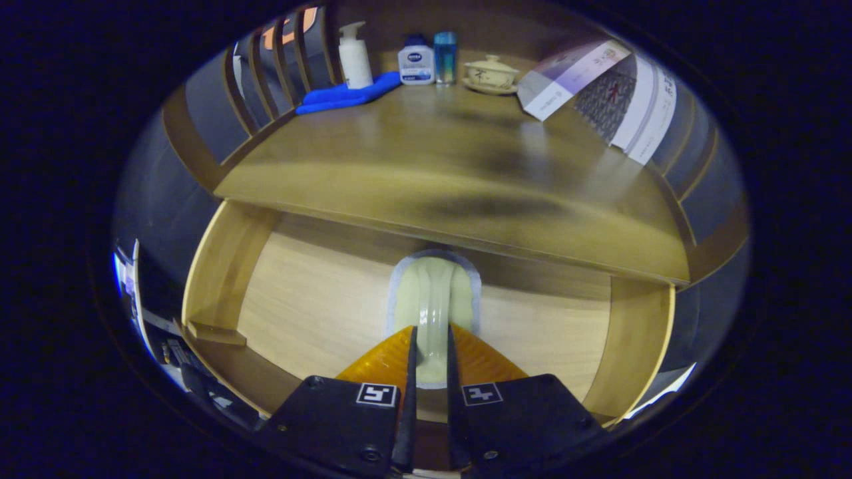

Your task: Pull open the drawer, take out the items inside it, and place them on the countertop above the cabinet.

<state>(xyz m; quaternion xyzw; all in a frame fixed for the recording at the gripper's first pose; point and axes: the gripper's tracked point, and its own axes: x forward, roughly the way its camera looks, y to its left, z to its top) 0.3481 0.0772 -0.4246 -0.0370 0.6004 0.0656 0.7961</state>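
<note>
While the drawer (219,279) stands pulled open under the cabinet top, its left wall and pale wooden floor are bare, with a small wooden block at the near left corner. At the middle of the drawer floor lies the one item I can see in it – a pale green pouch (436,293) with a grey-blue border and a raised ridge running along its length. The gripper (431,346) has its fingers drawn close together on either side of the near end of that ridge, apparently pinching it, with the pouch reaching on beyond the tips toward the back of the drawer. What the pouch is made of I cannot tell for sure; the pinched-up fold suggests something soft, thin and light, likely to sag or swing when lifted rather than hold its shape. The fold is probably the best place to hold it – a flat edge would give the fingers little to bite. Up on the surface (426,140) above, a blue cloth (346,94) and a pump bottle (354,56) sit at the back left, then a white bottle (417,63), a blue container (445,56), a lidded cup (491,72) and a paper bag (602,86) to the right; the wide middle looks free for setting the pouch down
</note>
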